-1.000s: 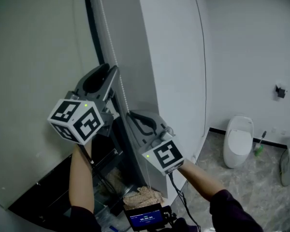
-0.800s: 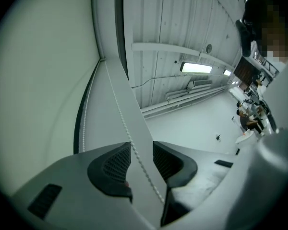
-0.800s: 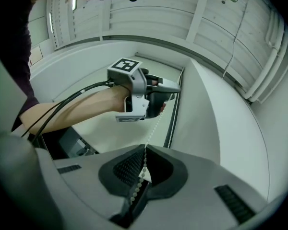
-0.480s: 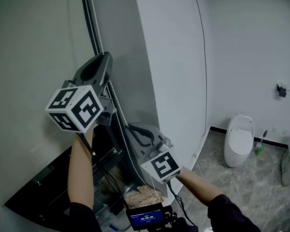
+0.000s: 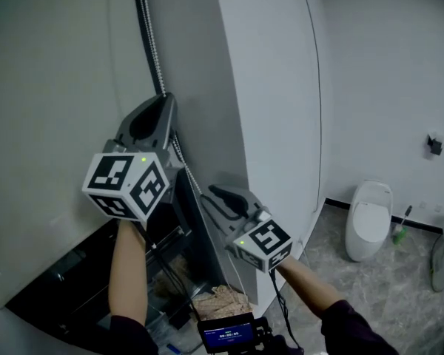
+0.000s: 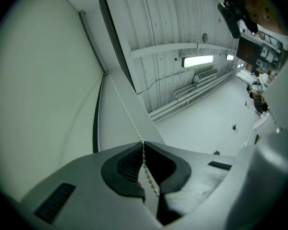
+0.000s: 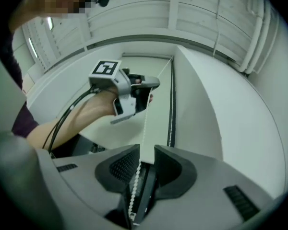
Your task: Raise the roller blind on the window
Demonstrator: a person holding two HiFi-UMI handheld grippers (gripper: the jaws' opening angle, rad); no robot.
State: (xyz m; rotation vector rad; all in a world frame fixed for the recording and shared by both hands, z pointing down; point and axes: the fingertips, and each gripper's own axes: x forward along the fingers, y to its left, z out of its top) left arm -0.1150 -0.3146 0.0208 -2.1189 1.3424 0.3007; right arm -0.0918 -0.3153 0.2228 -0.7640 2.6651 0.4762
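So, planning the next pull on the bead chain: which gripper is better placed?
Left, probably. The left gripper is shut on the bead chain, high up; the right gripper sits lower, jaws apart around the chain.

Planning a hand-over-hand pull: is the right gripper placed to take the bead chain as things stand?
Probably yes. The right gripper has its jaws apart, with the bead chain running between them and nothing blocking it. The left gripper is shut on the chain higher up.

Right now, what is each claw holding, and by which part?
Left claw is shut on the bead chain, pinching it at the jaw tips, higher up. Right claw is open: the chain passes between its jaws lower down, unclamped.
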